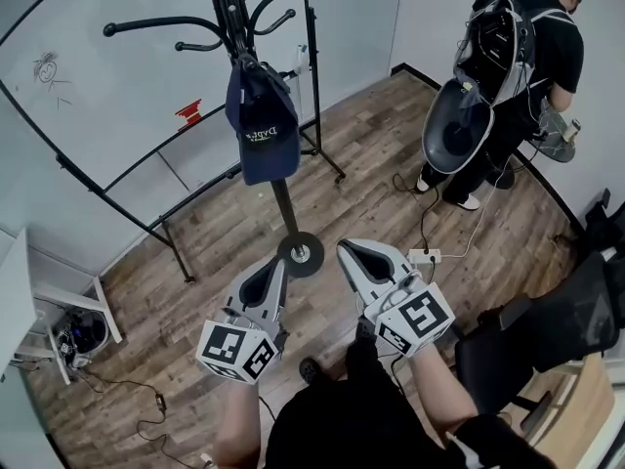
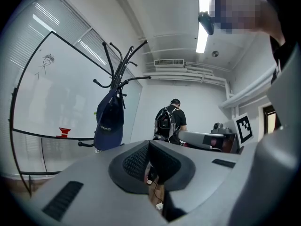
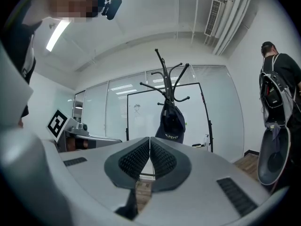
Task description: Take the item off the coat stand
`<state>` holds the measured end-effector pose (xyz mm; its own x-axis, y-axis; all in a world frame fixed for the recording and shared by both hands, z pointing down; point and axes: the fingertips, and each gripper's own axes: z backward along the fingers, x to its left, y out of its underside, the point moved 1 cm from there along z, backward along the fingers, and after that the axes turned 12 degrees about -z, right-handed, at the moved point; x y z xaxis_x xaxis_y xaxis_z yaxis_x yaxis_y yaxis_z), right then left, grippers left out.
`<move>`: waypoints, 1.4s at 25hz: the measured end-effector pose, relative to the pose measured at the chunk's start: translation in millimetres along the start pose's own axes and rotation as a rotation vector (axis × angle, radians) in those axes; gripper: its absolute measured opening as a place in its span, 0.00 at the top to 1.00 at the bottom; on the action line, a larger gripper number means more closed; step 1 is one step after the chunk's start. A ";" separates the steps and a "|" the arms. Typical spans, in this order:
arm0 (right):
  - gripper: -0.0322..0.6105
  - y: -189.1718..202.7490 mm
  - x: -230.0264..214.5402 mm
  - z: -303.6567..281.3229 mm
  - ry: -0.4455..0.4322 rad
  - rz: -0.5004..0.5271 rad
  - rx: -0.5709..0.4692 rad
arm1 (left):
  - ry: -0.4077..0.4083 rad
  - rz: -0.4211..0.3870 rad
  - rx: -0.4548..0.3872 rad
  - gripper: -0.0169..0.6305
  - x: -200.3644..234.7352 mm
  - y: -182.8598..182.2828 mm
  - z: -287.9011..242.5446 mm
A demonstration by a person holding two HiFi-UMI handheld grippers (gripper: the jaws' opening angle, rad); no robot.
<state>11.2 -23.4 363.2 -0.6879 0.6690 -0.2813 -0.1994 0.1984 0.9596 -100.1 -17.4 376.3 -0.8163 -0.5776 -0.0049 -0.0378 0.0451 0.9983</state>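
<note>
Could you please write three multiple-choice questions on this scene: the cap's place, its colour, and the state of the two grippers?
1. Where on the coat stand is the cap? A. on the round base B. up among the hooks C. not on it
2. What colour is the cap? A. red B. white C. navy blue
3. How are the left gripper and right gripper? A. both shut, empty B. both wide open C. both clamped on the cap
Answers: 1 B, it hangs just under the hooks; 2 C, dark blue cloth; 3 A, each gripper view shows pads together, nothing between.
</note>
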 end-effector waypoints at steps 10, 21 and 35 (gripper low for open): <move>0.90 -6.7 -53.6 -25.2 -0.135 -0.023 0.068 | -0.145 -0.005 0.022 0.95 2.8 -6.1 -55.3; 0.90 -15.0 -93.1 -48.5 -0.286 -0.020 0.127 | -0.295 0.011 0.044 0.95 2.7 1.0 -95.9; 0.90 -11.1 -90.2 -56.2 -0.317 -0.032 0.154 | -0.325 0.000 0.068 0.88 12.5 5.1 -93.5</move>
<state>36.2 -126.3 378.1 -0.4270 0.8452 -0.3215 -0.0934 0.3124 0.9453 -56.6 -100.6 386.8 -0.9571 -0.2876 -0.0347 -0.0676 0.1053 0.9921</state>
